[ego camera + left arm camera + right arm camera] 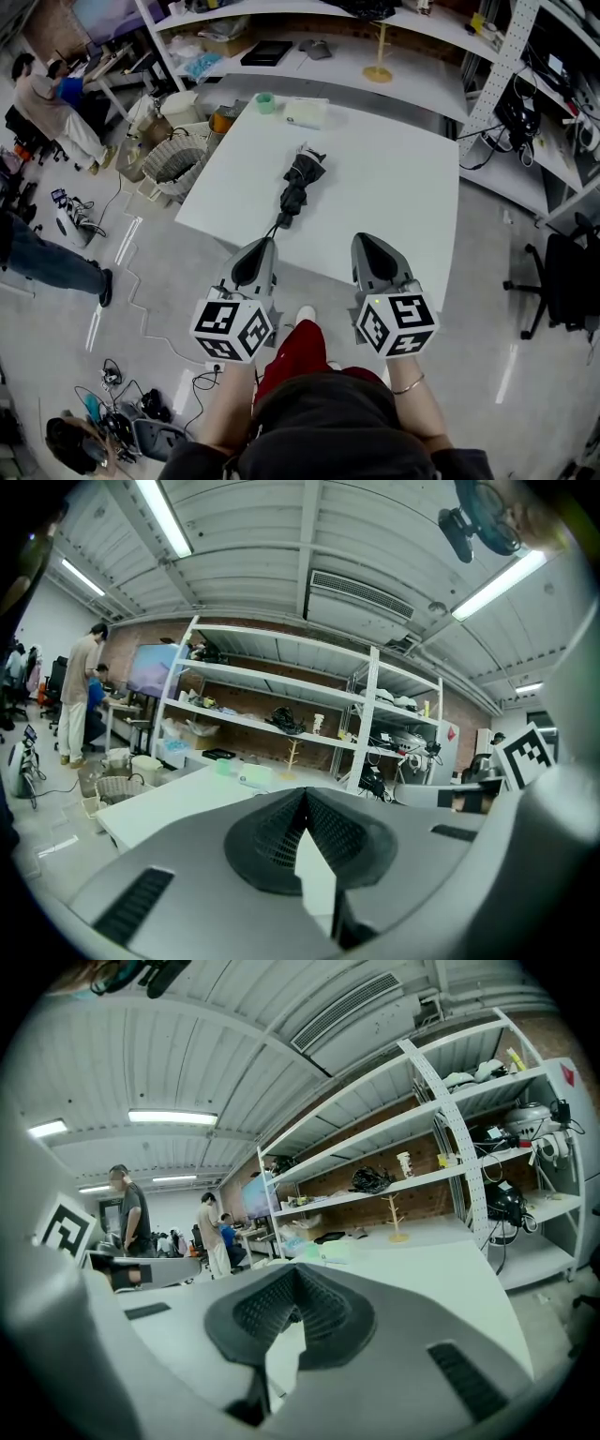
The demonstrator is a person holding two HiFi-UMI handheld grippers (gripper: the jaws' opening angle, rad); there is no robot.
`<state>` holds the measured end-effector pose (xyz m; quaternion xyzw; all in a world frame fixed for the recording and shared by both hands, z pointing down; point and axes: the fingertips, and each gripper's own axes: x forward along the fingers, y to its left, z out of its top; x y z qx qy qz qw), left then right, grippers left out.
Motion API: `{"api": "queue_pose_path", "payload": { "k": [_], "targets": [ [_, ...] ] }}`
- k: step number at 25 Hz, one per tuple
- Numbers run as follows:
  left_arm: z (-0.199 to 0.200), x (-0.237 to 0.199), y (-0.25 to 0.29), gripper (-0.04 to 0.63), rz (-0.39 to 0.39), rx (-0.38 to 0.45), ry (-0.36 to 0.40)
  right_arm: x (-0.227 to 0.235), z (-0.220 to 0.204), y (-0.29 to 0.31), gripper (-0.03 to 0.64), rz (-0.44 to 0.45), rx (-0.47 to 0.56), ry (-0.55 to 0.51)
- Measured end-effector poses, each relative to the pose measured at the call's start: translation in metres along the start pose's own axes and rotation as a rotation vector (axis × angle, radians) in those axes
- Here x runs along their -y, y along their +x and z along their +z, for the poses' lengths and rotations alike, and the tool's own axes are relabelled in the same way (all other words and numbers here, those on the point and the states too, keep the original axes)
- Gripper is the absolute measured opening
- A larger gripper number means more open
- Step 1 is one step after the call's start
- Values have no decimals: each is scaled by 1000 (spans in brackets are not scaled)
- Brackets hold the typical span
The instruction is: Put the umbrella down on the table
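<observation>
Head view first: white table (394, 187) spreading ahead of both claws, near edge just beyond their tips. Already lying on it, the black umbrella (300, 183), folded and collapsed. Runs away from the left claw (263, 246), thin cord end nearest that claw's tip (touching or just short, cannot tell), and sits ahead and to the left of the right claw (367, 238). Farther beyond the claws, well apart from the umbrella: a pale box (307, 112) and a small green cup (265, 102).

Left claw pinched shut on nothing. Right claw likewise closed and empty, side by side with the left. Judged as set down, so the task looks about done.

Probably light, with loose, soft fabric over stiff ribs and shaft; likely slippery if pinched by the cloth alone. Best taken at what looks like the firm handle end nearest the left claw, or across the bundled middle, not by the thin cord.
</observation>
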<state>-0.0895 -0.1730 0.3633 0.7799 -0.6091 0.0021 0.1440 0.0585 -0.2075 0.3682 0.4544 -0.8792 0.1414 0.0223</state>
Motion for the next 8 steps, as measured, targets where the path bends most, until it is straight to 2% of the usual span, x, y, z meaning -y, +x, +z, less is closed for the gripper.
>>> {"api": "queue_pose_path", "payload": {
  "k": [8],
  "targets": [
    [-5,10,-19,12,9,1,-12,1,-5,-27,18,-12,8,17]
  ]
}}
